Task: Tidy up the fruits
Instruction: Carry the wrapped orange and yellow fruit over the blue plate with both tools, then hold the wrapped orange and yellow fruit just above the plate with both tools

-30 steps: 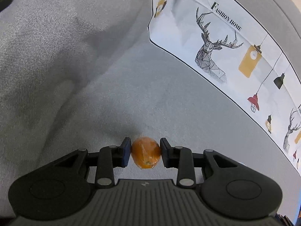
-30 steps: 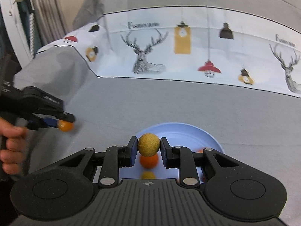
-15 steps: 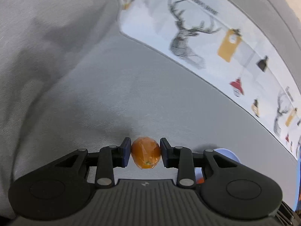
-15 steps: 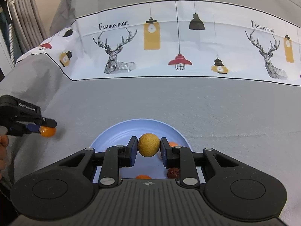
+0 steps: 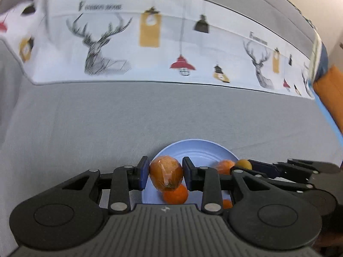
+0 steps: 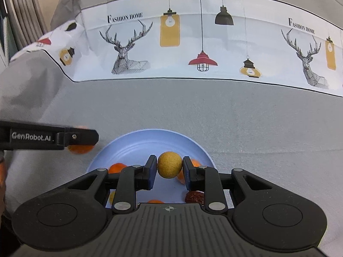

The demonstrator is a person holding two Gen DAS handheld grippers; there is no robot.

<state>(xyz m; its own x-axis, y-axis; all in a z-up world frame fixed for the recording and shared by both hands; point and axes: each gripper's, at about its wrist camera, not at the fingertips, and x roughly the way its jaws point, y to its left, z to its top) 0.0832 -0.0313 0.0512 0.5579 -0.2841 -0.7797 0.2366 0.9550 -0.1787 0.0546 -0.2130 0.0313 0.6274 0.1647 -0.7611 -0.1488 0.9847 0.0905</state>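
My left gripper (image 5: 165, 174) is shut on a wrapped orange fruit (image 5: 166, 174) and hangs over the near left rim of the blue plate (image 5: 199, 147). In the right wrist view this gripper (image 6: 85, 143) comes in from the left, just outside the blue plate (image 6: 150, 138), with the orange fruit (image 6: 80, 149) partly hidden under its finger. My right gripper (image 6: 169, 167) is shut on a yellow-brown ball-shaped fruit (image 6: 169, 165) above the plate's middle. It also shows in the left wrist view as the right gripper (image 5: 246, 165) reaching in from the right. Several small orange fruits (image 6: 116, 168) and a dark red date (image 6: 194, 197) lie on the plate.
The plate rests on a grey bedcover (image 6: 235, 117). Behind it runs a white band printed with deer and lamps (image 6: 193, 42). An orange cushion (image 5: 331, 90) sits at the far right edge. A person's hand (image 6: 2, 171) shows at the left edge.
My left gripper has swung and rolled toward the plate with the orange fruit, and the plate has come into its view. The right gripper has sunk slightly over the plate, still gripping the ball-shaped fruit.
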